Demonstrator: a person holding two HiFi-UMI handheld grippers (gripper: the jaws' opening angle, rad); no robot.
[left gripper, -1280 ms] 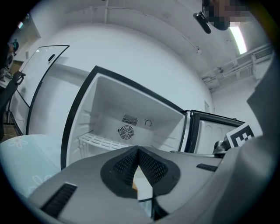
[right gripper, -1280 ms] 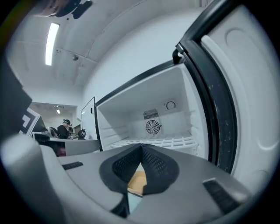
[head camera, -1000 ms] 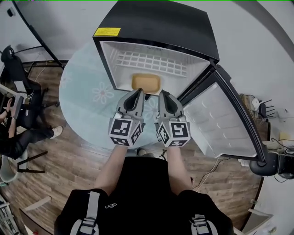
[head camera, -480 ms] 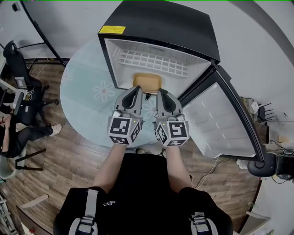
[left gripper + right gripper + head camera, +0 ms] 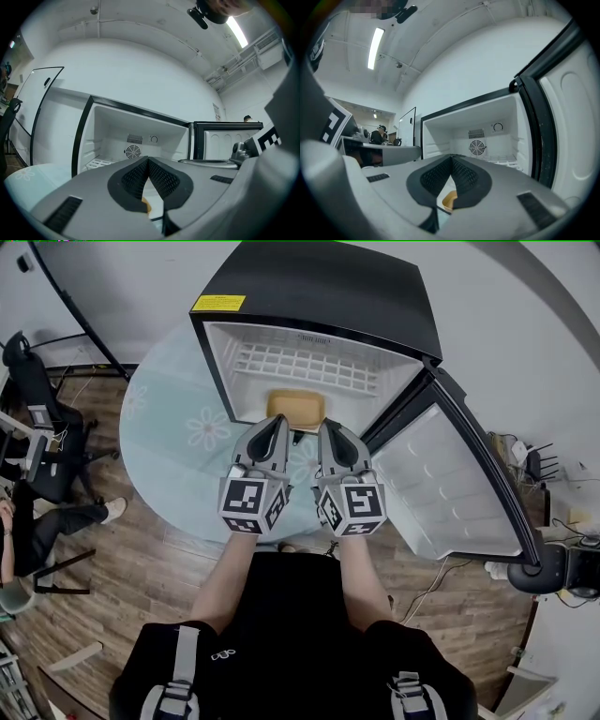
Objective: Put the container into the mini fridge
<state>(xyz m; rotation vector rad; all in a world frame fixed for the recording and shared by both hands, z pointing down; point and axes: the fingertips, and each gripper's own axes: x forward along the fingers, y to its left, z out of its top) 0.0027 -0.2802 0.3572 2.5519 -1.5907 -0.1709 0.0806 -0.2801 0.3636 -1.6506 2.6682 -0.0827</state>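
The black mini fridge (image 5: 319,287) stands on a round glass table with its door (image 5: 450,484) swung wide open to the right. A tan container (image 5: 296,407) sits on the fridge floor near the front lip, below the white wire shelf (image 5: 305,367). My left gripper (image 5: 279,420) and right gripper (image 5: 326,426) hover side by side just in front of the opening. Both are shut with nothing between the pads. In the left gripper view the shut gripper (image 5: 148,160) points into the fridge, with a sliver of the container (image 5: 146,204) below. Under the closed tips of the gripper (image 5: 451,158) in the right gripper view lies the container (image 5: 449,200).
The glass table (image 5: 178,437) has a flower pattern and ends just behind my grippers. A seated person (image 5: 28,521) and an office chair (image 5: 37,390) are at the left. Cables and a black stand base (image 5: 553,573) lie on the wood floor at the right.
Almost nothing differs. Both grippers stay shut at the fridge opening, shifted only slightly. The container has not moved.
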